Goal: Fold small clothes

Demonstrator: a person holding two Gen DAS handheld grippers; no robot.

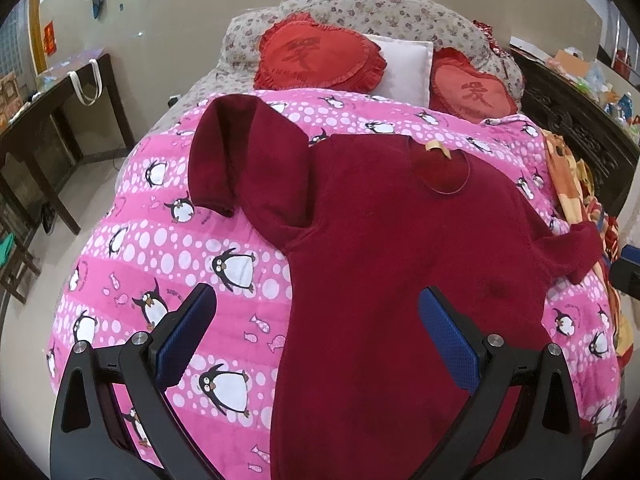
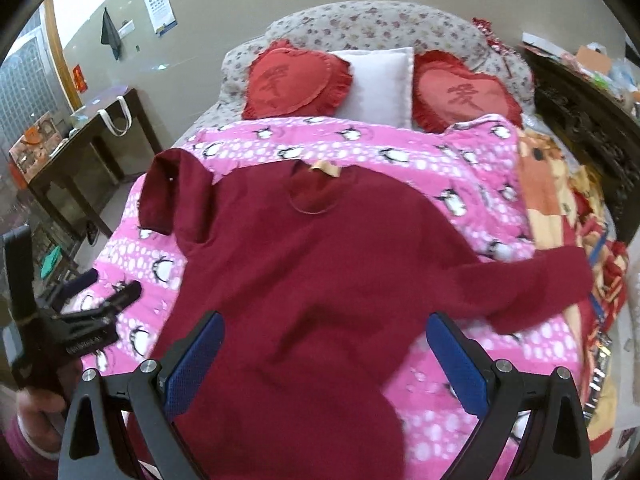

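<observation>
A dark red long-sleeved sweater (image 1: 380,216) lies spread on a pink penguin-print quilt (image 1: 168,240), collar toward the pillows. Its left sleeve (image 1: 224,152) is bent back on itself; its right sleeve (image 2: 532,284) stretches toward the bed's right side. My left gripper (image 1: 318,320) hovers open over the sweater's lower left edge, nothing between its blue pads. My right gripper (image 2: 326,350) is open above the sweater's lower body (image 2: 304,300), holding nothing. The left gripper (image 2: 100,292) also shows at the left of the right wrist view, held by a hand (image 2: 36,404).
Two red heart cushions (image 1: 320,54) and a white pillow (image 1: 404,68) lean on the floral headboard (image 1: 380,8). A colourful blanket (image 2: 560,200) lies along the bed's right side, beside a dark carved cabinet (image 1: 580,128). A dark wooden table (image 1: 52,120) stands on the left.
</observation>
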